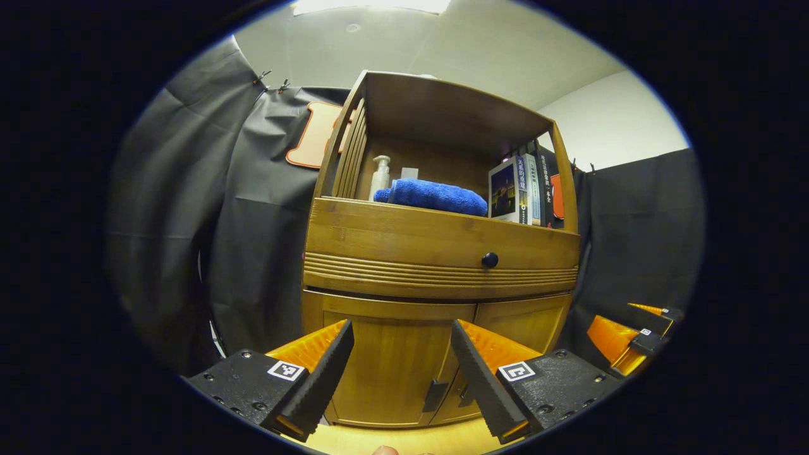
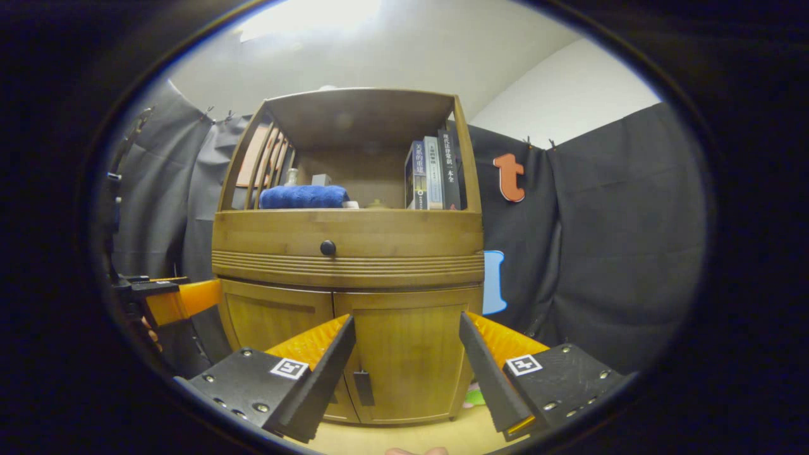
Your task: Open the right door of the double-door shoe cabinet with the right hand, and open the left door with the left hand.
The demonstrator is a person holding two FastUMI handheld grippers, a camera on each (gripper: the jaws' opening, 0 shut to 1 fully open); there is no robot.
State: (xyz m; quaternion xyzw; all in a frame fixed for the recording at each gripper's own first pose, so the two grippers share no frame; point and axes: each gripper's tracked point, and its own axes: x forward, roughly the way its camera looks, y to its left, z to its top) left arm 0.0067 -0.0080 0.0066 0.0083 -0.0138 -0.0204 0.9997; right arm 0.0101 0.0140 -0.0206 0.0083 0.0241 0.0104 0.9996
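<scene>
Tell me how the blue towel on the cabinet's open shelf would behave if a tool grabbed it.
The blue towel lies rolled and plump on the shelf, so it is probably soft, floppy and light, likely to sag and unroll when lifted by one edge. Its fuzzy surface suggests good grip, not slipperiness. It looks unbreakable, though dragging it might nudge the pump bottle close beside it.

I am looking low and upward at the shoe cabinet in both views. The left gripper view is facing it from near, off toward its left door; the right gripper view is sitting a little farther back, facing the right door. Both are sharing the cabinet front, its drawer knob and shelf.
</scene>
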